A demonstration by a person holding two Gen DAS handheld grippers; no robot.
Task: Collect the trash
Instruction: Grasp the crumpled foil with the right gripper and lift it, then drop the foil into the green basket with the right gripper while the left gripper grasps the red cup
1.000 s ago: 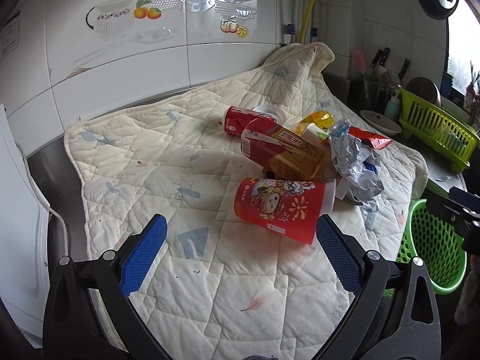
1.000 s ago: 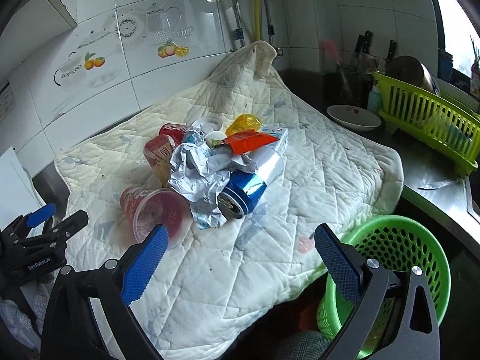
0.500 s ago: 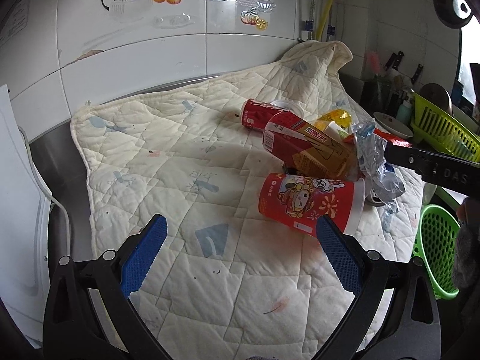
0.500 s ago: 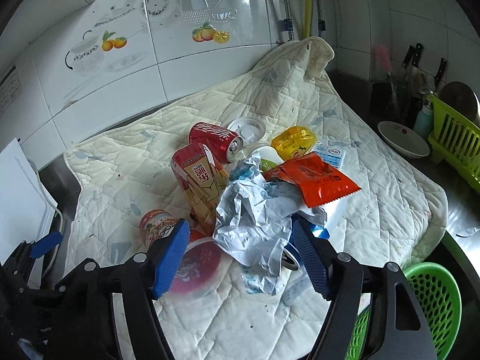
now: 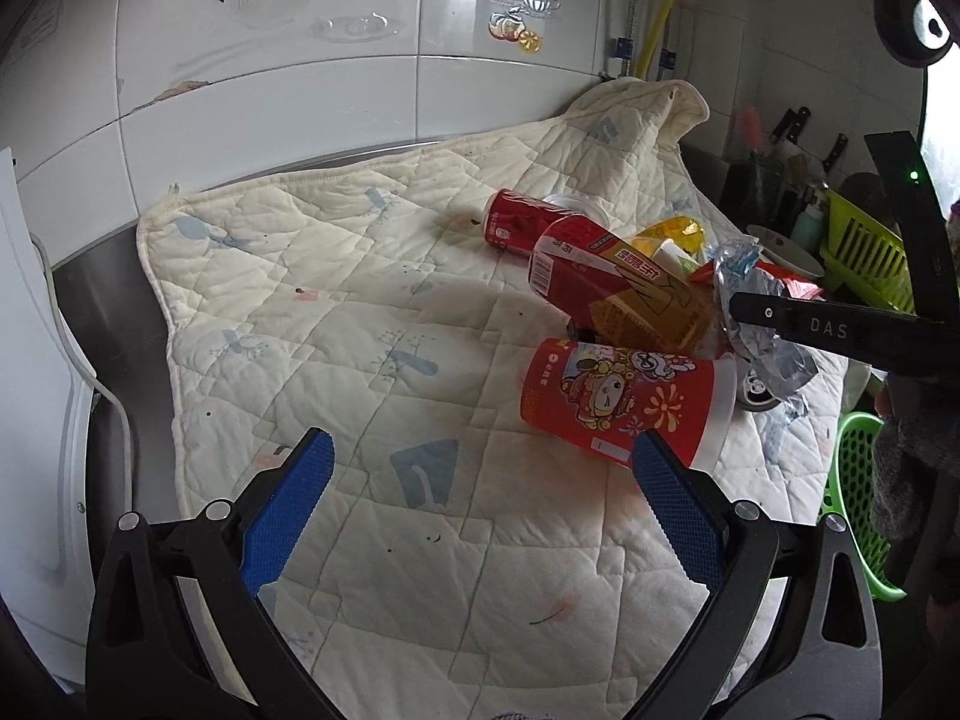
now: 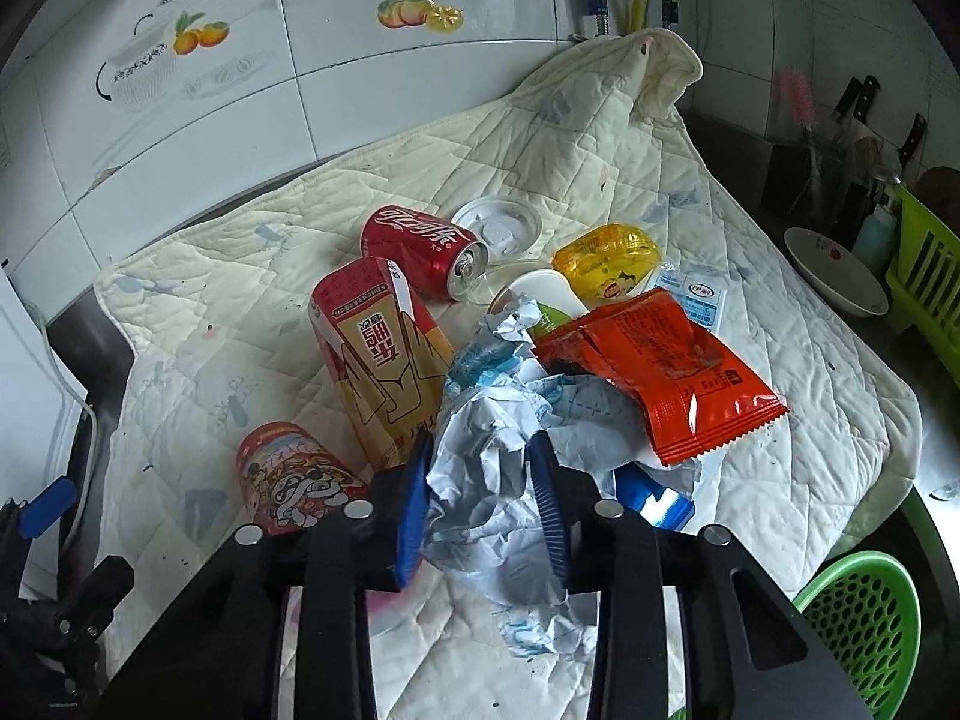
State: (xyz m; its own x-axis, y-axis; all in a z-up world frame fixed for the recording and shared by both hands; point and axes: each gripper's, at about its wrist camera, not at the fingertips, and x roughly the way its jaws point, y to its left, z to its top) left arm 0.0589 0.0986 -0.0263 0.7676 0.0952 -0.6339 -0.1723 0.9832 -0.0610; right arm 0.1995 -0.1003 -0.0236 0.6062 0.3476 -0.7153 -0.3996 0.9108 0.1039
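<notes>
A pile of trash lies on a quilted cream mat [image 6: 600, 138]. My right gripper [image 6: 483, 498] is shut on a crumpled white-blue wrapper [image 6: 498, 468]; the wrapper also shows in the left wrist view [image 5: 762, 324]. Around it lie a red cartoon cup [image 6: 288, 474], a red-yellow drink carton [image 6: 378, 354], a red cola can [image 6: 420, 243], an orange snack bag [image 6: 660, 366], a yellow packet [image 6: 606, 258], a white lid [image 6: 498, 228] and a blue can [image 6: 651, 498]. My left gripper [image 5: 480, 510] is open and empty, just short of the red cup [image 5: 624, 402].
A green mesh basket [image 6: 864, 612] sits below the mat's right edge; it also shows in the left wrist view [image 5: 852, 480]. A white bowl [image 6: 834, 270], a lime dish rack [image 6: 930, 276] and knives stand at the right. A tiled wall is behind.
My right gripper moved in over the pile and closed on the crumpled wrapper. My left gripper drifted slightly and stayed open.
</notes>
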